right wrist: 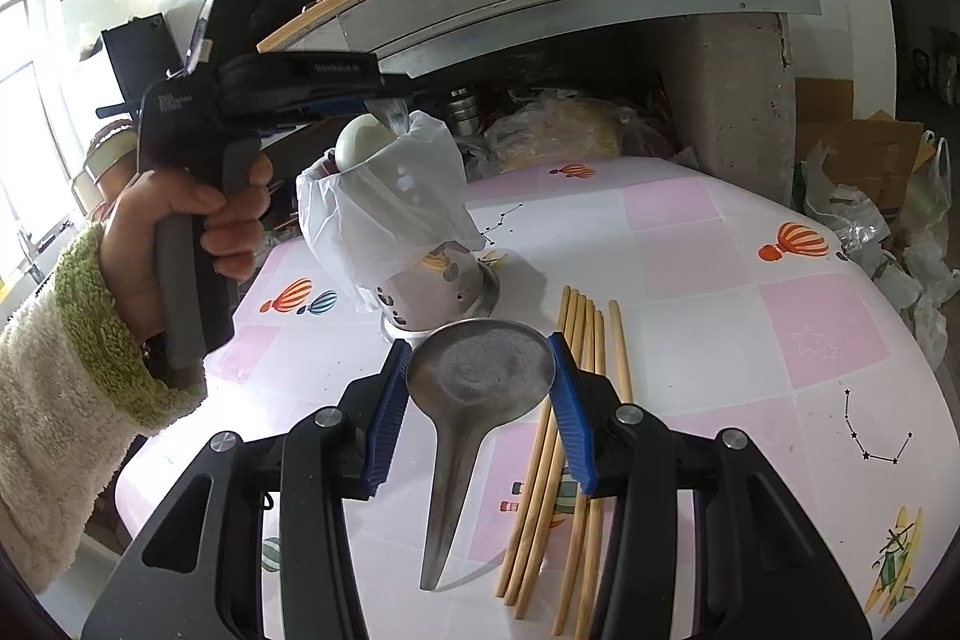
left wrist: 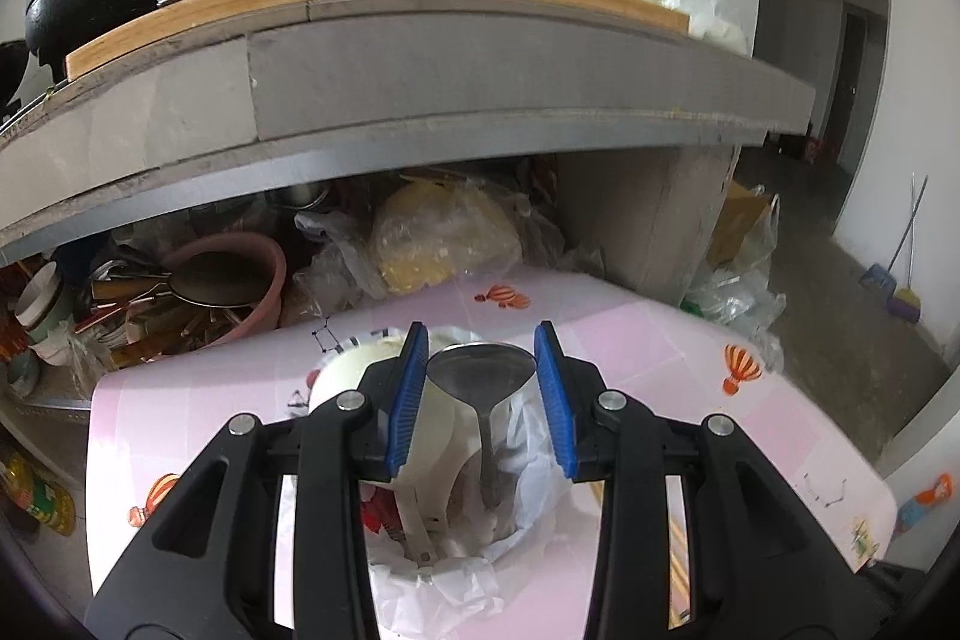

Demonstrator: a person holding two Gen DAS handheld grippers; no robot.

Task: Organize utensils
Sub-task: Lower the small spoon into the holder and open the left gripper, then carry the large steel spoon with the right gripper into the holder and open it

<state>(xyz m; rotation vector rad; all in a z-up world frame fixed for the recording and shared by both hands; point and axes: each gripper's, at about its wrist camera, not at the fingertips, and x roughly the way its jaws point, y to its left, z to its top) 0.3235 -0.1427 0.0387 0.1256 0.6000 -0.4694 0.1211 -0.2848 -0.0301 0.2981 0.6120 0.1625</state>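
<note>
Pink balloon-print tablecloth [right wrist: 690, 244] is covering the table below a grey counter. Your left gripper [left wrist: 483, 388] is clamping a metal spoon [left wrist: 483, 370] by its bowl, handle dipping into the bag-lined utensil holder [right wrist: 420, 244]. Your right gripper [right wrist: 480, 388] is gripping a second metal spoon [right wrist: 477, 376] near you, with wooden chopsticks [right wrist: 576, 400] lying just right of it.
</note>
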